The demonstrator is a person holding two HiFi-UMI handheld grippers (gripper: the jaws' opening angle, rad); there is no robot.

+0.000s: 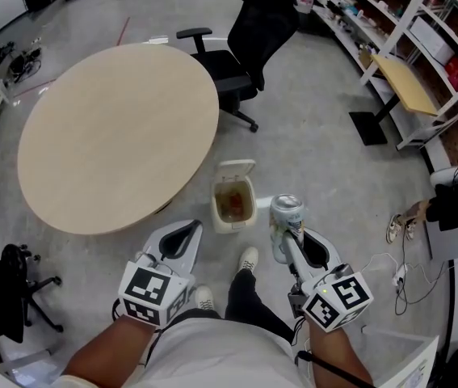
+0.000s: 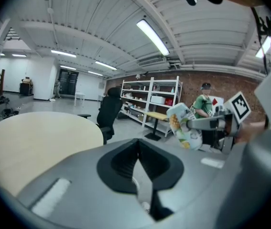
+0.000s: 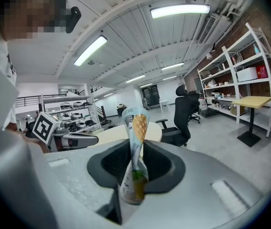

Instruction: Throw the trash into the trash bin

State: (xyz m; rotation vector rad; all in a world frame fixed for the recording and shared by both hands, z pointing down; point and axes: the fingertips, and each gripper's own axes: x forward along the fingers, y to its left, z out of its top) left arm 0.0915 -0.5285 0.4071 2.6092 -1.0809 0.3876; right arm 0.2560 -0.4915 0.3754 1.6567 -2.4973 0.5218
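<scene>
**A:** What do my tongs hold at this moment?

**B:** Your right tongs (image 3: 134, 175) pinch a squashed drink can (image 3: 136, 128). The pads press on its two flat sides, and the can stands with its top end upward. Your left tongs (image 2: 137, 147) are pressed together, with nothing between them.

**A:** And where is the can compared to the bin?

**B:** From your head camera, the can (image 1: 285, 210) hangs over the floor just to the right of the trash bin (image 1: 215, 204), not above its opening. The bin stands on the floor a little in front of your shoe (image 1: 248, 257), between your left tongs (image 1: 186, 231) and your right tongs (image 1: 289, 237). Its lid is tipped open toward the far side, and something reddish lies inside.

**A:** What is farther away?

**B:** The round table (image 1: 115, 136) is behind the bin on your left, with its edge near the bin. Beyond it stands a black office chair (image 1: 249, 47). White shelves (image 1: 422, 31) run along the right side of the room.
</scene>
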